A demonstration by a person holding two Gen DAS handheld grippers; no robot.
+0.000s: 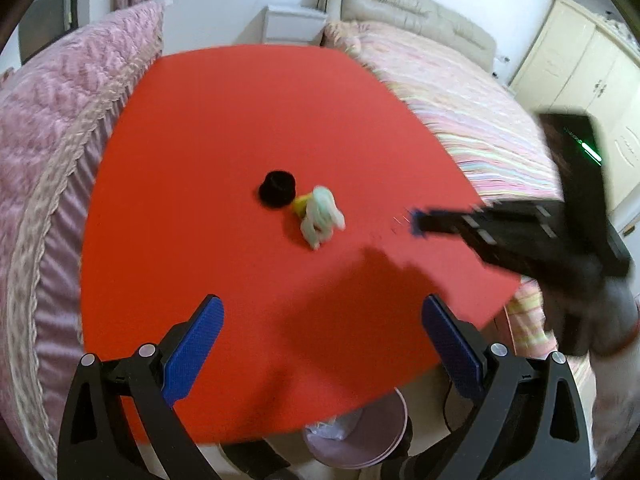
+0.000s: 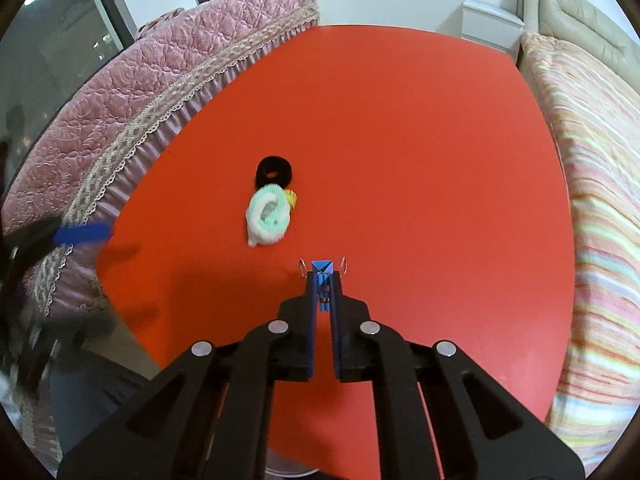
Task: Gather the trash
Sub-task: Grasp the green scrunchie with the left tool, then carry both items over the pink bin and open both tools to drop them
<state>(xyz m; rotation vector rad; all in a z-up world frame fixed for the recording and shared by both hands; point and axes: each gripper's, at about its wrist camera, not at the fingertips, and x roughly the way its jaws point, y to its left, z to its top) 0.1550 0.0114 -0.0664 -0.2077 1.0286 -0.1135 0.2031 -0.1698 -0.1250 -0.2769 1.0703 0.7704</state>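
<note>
Right gripper (image 2: 323, 280) clenches a blue binder clip (image 2: 322, 269); left gripper (image 1: 320, 344) hangs released; at twelve o'clock lie a black ring (image 2: 274, 172) and white-green roll (image 2: 269, 216)

Right gripper (image 2: 323, 280) seen clamped on a small blue binder clip (image 2: 322, 269), near the table's (image 2: 400, 140) near edge. White-and-green scrunchie (image 2: 268, 216) lies mid-tabletop, touching a black hair tie (image 2: 274, 172); a yellow item (image 2: 292, 199) is tucked beside them
</note>
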